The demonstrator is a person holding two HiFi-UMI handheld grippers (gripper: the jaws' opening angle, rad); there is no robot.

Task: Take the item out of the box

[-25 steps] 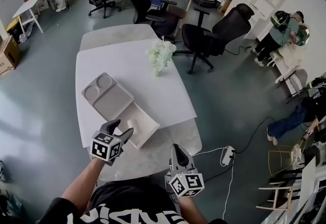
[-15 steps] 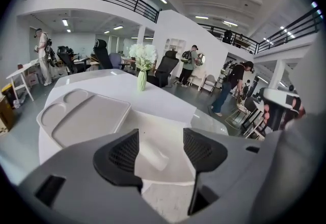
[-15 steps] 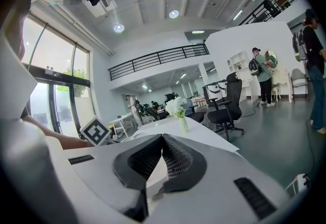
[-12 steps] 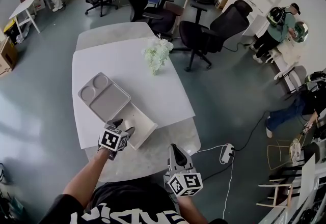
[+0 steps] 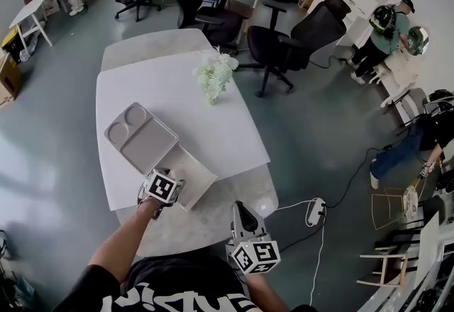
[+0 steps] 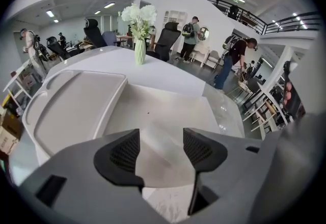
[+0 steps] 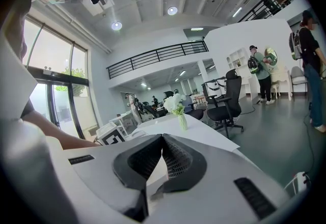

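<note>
Now, left tool [image 5: 173, 182] spread — pale item [image 6: 166, 159] between its jaws, right tool [image 7: 163, 141] clenched.

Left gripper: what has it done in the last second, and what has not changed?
The left gripper moved forward from the near edge of the table to over the open box, jaws apart, holding nothing yet. The right gripper stayed low with jaws together; the tray and flowers kept their places.

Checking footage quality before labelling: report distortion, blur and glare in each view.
Head view: fisheye-curved, sharp, evenly lit. Left gripper view: dark round vignette, glints on the table, left gripper slightly soft. Right gripper view: same vignette, bright windows at left.
</note>
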